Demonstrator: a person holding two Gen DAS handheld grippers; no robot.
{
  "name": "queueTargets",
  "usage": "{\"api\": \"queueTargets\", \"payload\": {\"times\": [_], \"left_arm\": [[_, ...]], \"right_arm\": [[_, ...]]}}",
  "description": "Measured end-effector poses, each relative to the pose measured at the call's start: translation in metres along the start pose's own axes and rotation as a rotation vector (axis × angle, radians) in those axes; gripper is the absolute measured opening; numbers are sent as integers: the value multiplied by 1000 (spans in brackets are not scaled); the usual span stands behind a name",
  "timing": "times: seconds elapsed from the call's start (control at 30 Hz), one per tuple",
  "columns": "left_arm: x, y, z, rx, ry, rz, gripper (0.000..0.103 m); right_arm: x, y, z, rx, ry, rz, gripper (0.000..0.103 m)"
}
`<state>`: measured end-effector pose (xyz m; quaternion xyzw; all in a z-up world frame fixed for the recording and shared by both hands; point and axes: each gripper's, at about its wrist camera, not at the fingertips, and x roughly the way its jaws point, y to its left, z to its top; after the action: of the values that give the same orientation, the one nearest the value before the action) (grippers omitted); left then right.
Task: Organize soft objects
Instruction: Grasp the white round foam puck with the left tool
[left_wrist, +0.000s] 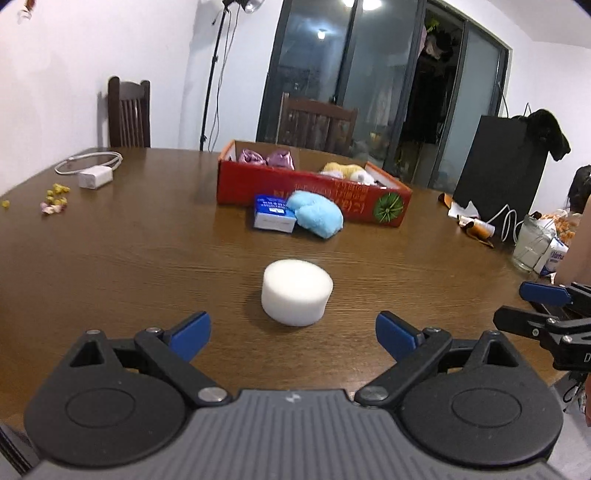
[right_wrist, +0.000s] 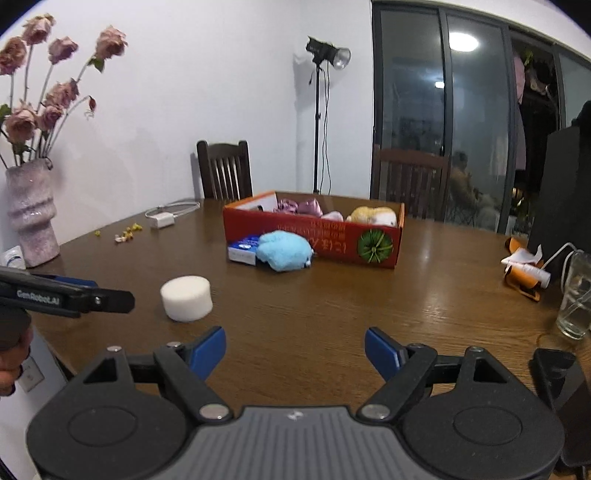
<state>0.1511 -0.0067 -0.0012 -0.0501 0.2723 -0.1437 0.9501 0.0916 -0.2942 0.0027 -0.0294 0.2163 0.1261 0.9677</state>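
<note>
The left tongs (left_wrist: 293, 336) are being held released, with nothing between the blue pads – the white foam cylinder (left_wrist: 297, 292) is sitting on the desk (left_wrist: 147, 258) just ahead of them, centred on the gap. The right tongs (right_wrist: 295, 352) are likewise being held released and empty; from them the cylinder is lying ahead and to the left, and the red box (right_wrist: 314, 240) is standing further ahead.

The blue plush (right_wrist: 283, 255) is resting beyond both tongs, touching the box's near wall, with a small blue-and-white carton (right_wrist: 242, 251) tucked beside it. Pink and yellow soft things are already being kept inside the box.

Risks are being judged as follows: the foam is likely light, so it may be nudged away by one pad arriving first – or squashed and sprung loose by too hard a squeeze. The two tongs are being held close together, so a clash is possible.
</note>
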Motion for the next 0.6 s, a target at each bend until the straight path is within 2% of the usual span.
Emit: {"api": "queueTargets", "payload": {"times": [0.13, 0.27, 0.43, 0.5, 0.6], "left_arm": [[24, 1, 8, 14, 14, -7, 97], [45, 1, 15, 23, 30, -24, 88], [63, 6, 22, 1, 45, -74, 83], [67, 13, 24, -32, 54, -93, 63], [72, 23, 24, -68, 75, -110, 59]], "right_arm": [[23, -5, 8, 27, 19, 3, 81], [50, -5, 20, 35, 37, 7, 81], [78, -1, 34, 29, 44, 24, 81], [89, 1, 38, 30, 50, 33, 80], [102, 3, 42, 38, 67, 58, 78]]}}
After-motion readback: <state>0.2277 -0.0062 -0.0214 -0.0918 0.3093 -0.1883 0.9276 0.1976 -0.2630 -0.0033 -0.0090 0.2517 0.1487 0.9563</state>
